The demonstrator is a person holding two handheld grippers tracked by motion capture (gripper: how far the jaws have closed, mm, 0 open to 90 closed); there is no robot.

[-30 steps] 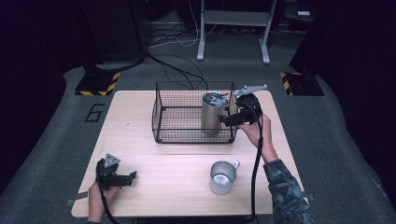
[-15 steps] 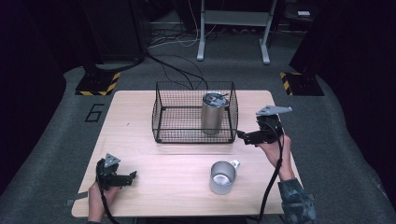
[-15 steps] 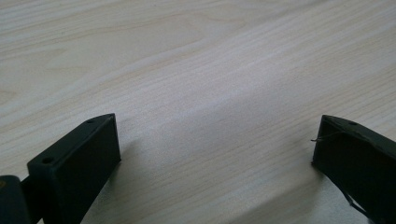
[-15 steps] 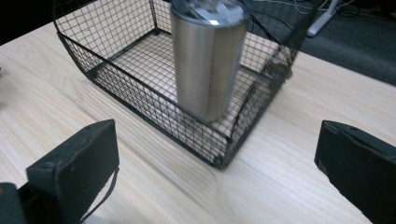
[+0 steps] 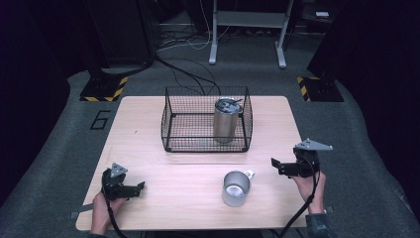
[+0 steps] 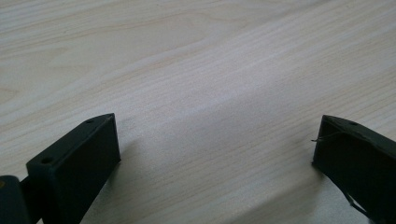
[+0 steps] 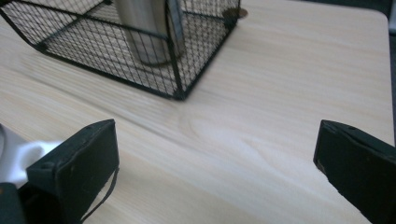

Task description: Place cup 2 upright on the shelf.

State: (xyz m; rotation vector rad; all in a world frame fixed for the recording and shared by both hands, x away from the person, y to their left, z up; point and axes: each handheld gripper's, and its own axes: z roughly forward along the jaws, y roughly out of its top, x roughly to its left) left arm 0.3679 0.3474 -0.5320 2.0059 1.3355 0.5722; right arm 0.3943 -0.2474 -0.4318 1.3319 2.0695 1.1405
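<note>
- Black wire mesh basket at the wooden worktop's far edge holds an upright lidded steel tumbler.
- Empty steel mug stands near the front edge.
- Left gripper and right gripper: both released, holding nothing.

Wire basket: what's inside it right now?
The wire basket holds one steel tumbler, upright with its lid on, at the right end. The rest of the mesh floor looks bare. The tumbler's contents are hidden by the lid. The mug stands outside on the table.
</note>
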